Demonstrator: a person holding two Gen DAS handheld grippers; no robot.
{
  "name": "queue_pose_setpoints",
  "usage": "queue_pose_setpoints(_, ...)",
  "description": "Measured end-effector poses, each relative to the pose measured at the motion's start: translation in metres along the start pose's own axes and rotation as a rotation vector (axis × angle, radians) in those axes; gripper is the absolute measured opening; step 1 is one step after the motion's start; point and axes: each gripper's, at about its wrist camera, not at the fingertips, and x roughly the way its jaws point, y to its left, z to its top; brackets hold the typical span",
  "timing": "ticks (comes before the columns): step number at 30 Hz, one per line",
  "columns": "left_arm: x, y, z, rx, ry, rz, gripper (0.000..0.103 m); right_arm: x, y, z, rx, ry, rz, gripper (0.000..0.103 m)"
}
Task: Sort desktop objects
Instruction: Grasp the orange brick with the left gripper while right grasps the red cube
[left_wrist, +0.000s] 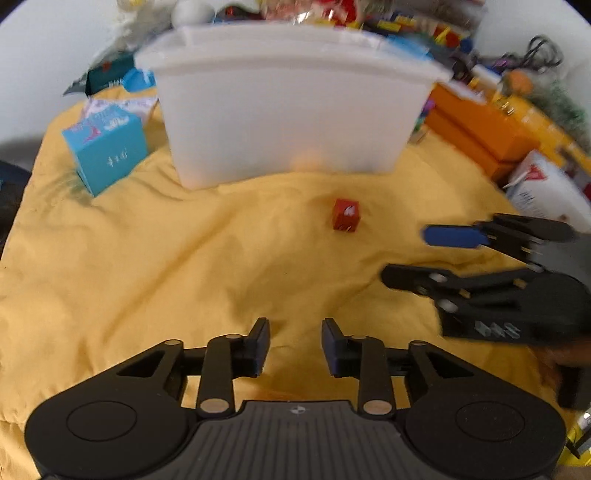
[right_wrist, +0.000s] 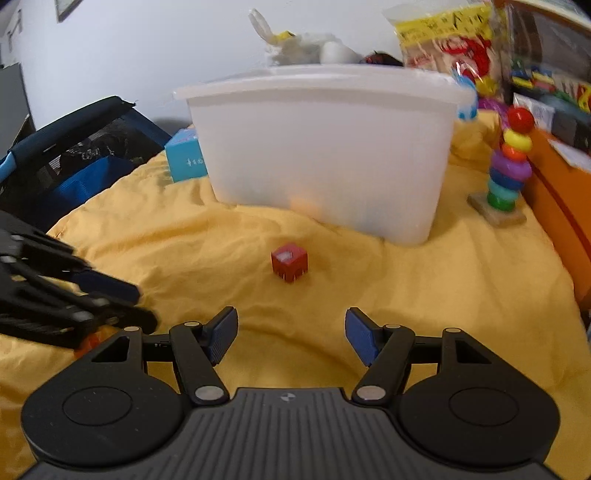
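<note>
Lying on the yellow cloth (right_wrist: 424, 295), a red cube (right_wrist: 290, 266) is seen before the white bin (right_wrist: 325, 155). Both the left gripper (left_wrist: 295, 345) and right gripper (right_wrist: 291, 332) are held released, empty. A ring stacker (right_wrist: 508, 166) is shown only by the right view.

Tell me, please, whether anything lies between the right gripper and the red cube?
Nothing visible does. Only bare yellow cloth lies between the open right gripper and the red cube; the white bin stands beyond it.

We count one red cube (right_wrist: 290, 267) at twelve o'clock, one white plastic bin (right_wrist: 325, 147) beyond it, one blue box (left_wrist: 105, 149) at ten, one ring-stacker toy (right_wrist: 508, 166) at two, two orange boxes (left_wrist: 480, 129) stacked.
</note>
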Motion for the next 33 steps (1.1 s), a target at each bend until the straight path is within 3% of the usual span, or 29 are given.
queue_pose_setpoints(1,-0.008,0.0,-0.004,0.004,-0.023,-0.004,0.05,0.002,0.001,0.003,-0.018,-0.007,0.001,0.068)
queue_pose_setpoints(3,-0.024,0.0,-0.012,0.003,-0.066,-0.001,0.05,0.008,0.005,0.01,-0.076,-0.014,-0.002,0.064)
queue_pose_setpoints(5,-0.036,0.0,-0.02,-0.012,-0.088,-0.008,0.05,0.018,0.011,0.018,-0.142,-0.008,-0.002,0.053)
queue_pose_setpoints(6,-0.04,-0.001,-0.024,-0.022,-0.086,-0.007,0.05,0.023,0.013,0.021,-0.163,-0.006,-0.005,0.048)
queue_pose_setpoints(11,-0.046,-0.008,-0.047,-0.036,-0.052,0.007,0.05,0.056,0.017,0.028,-0.217,0.045,-0.016,0.044)
queue_pose_setpoints(12,-0.046,-0.009,-0.052,-0.034,-0.043,0.015,0.05,0.055,0.015,0.028,-0.202,0.035,0.008,0.029)
queue_pose_setpoints(18,-0.04,0.005,-0.066,-0.113,-0.009,0.03,0.05,0.02,0.022,0.016,-0.186,0.055,0.037,0.03)
queue_pose_setpoints(22,-0.037,0.021,-0.061,-0.233,-0.051,0.009,0.048,-0.006,0.024,-0.003,-0.134,0.066,0.061,0.03)
queue_pose_setpoints(24,-0.033,0.03,-0.058,-0.299,-0.054,0.009,0.041,-0.013,0.027,-0.009,-0.118,0.07,0.056,0.03)
queue_pose_setpoints(29,-0.023,0.018,-0.049,-0.203,-0.025,0.019,0.037,-0.026,0.022,-0.018,-0.095,0.076,0.028,0.03)
queue_pose_setpoints(33,-0.013,-0.009,-0.03,-0.018,-0.054,0.039,0.037,-0.029,0.018,-0.023,-0.068,0.079,-0.001,0.03)
